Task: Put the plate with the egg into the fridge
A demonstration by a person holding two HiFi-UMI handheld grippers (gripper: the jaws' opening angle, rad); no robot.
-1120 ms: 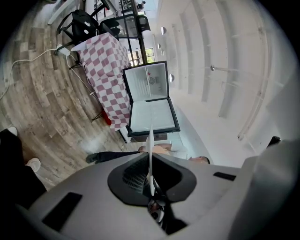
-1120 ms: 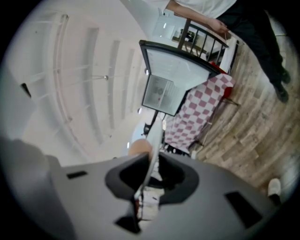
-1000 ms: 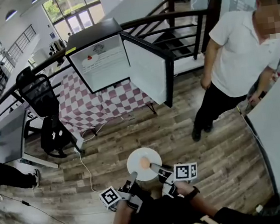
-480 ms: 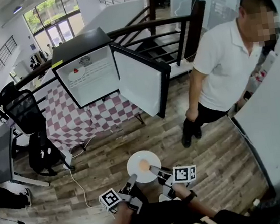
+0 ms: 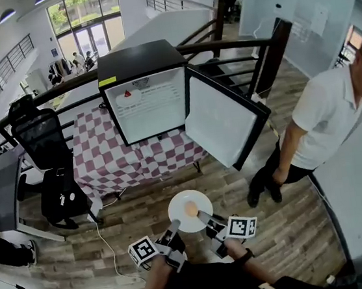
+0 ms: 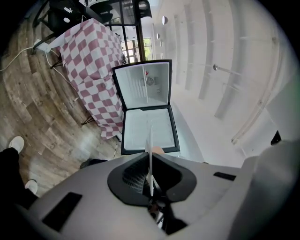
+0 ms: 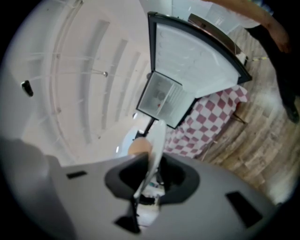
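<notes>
A white plate [image 5: 183, 215] with a tan egg [image 5: 190, 208] on it is carried over the wooden floor. My left gripper [image 5: 174, 227] is shut on its near-left rim and my right gripper [image 5: 203, 217] is shut on its near-right rim. In the left gripper view the plate [image 6: 150, 159] shows edge-on between the jaws with the egg [image 6: 158, 150] just past them. In the right gripper view the plate [image 7: 154, 146] and egg [image 7: 139, 147] show likewise. Ahead stands the black fridge [image 5: 145, 63] on a checkered table, its door [image 5: 222, 124] swung open to the right.
A person in a white shirt [image 5: 325, 119] stands at the right near the fridge door. A black office chair [image 5: 43, 139] and a backpack [image 5: 61, 194] sit left of the checkered tablecloth [image 5: 114, 163]. A cable [image 5: 104, 238] runs across the floor. Railings [image 5: 240, 41] stand behind.
The view has swung so the fridge sits closer to centre and the person has shifted to the far right. Both grippers keep hold of the plate.
</notes>
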